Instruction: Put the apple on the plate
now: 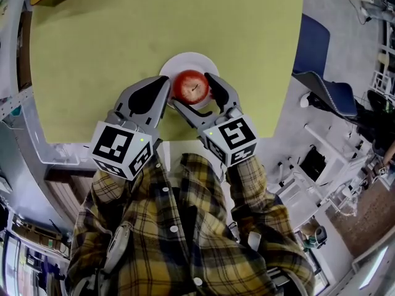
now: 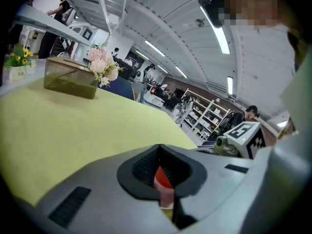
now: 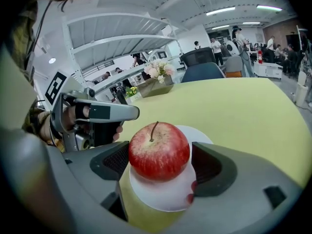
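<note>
A red apple sits over the middle of a small white plate near the front edge of the yellow-green table. My right gripper is shut on the apple, one jaw on each side of it; whether the apple rests on the plate or hangs just above it I cannot tell. Just left of the plate, my left gripper is shut and holds nothing. A sliver of the red apple shows through the gap between its jaws.
A clear box with pink flowers stands at the table's far side. A blue chair is off the table's right edge. Shelving and white frames surround the table; people stand far off.
</note>
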Available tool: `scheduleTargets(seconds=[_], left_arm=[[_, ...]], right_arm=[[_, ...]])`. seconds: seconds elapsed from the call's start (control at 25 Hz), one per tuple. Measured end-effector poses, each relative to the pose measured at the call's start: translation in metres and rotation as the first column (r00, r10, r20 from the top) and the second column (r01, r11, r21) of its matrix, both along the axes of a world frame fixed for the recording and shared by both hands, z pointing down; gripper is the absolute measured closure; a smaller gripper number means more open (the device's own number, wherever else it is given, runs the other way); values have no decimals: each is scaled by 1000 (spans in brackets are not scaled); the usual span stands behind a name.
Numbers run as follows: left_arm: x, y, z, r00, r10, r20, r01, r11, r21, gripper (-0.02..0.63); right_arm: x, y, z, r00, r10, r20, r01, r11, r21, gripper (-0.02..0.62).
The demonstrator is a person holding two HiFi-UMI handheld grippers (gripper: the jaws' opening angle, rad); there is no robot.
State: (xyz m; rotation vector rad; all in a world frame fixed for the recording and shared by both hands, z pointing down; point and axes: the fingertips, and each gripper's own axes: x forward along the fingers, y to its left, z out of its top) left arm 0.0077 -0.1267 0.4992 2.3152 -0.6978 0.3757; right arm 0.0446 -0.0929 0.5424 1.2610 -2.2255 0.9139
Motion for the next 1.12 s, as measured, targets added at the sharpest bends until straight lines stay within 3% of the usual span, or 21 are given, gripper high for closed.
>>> scheduleTargets(seconds=[0.36, 1.12], left_arm=[[-5, -2, -1, 1000, -17, 6, 17, 1000, -4, 598], [0, -13, -8, 999, -34, -6, 35, 999, 20, 598]], right_arm=[[-6, 0, -5, 999, -38, -3, 38, 999, 18, 219], [-2, -9, -30, 999, -17, 39, 15, 998, 61, 218]])
